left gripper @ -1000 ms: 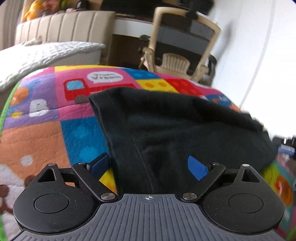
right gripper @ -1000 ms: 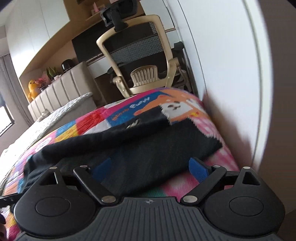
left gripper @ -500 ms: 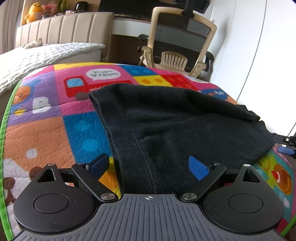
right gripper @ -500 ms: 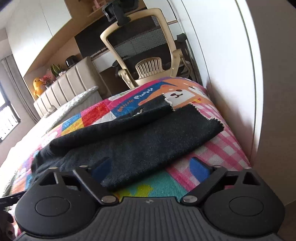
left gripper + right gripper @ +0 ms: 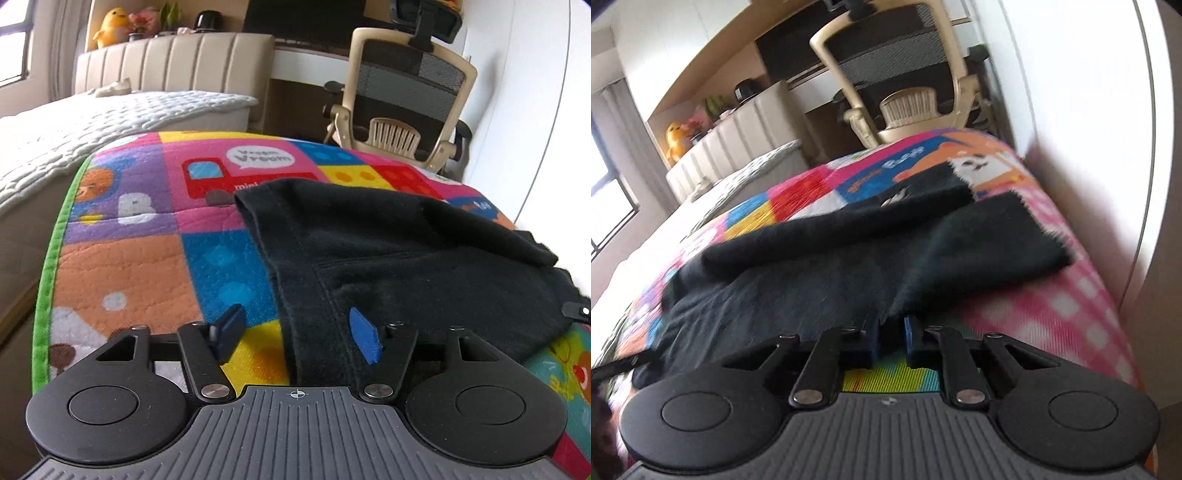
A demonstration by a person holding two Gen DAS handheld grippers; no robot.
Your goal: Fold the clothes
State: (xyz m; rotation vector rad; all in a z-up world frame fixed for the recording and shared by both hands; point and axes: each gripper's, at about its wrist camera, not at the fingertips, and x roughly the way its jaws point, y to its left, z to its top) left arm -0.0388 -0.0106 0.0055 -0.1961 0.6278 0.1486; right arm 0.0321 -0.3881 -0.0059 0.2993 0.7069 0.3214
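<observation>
A black garment [image 5: 399,258] lies partly folded on a colourful play mat [image 5: 122,266]. My left gripper [image 5: 299,332] is open, and the garment's near hem lies between its blue pads [image 5: 364,339]. In the right wrist view the same black garment [image 5: 849,266] spreads across the mat [image 5: 1071,314]. My right gripper [image 5: 889,339] is shut on the garment's near edge, which bunches up into a peak between the pads. The tip of the right gripper shows at the right edge of the left wrist view [image 5: 576,310].
The mat has a green border [image 5: 48,280] along its left side. A white quilted bed [image 5: 74,129] lies left of it. A beige office chair [image 5: 402,99] and a desk stand behind. A white wall [image 5: 1082,122] runs close along the mat's right side.
My right gripper has closed from open onto the garment's near edge, and the cloth now bunches up there. My left gripper stays open at the hem, with its view tipped slightly upward.
</observation>
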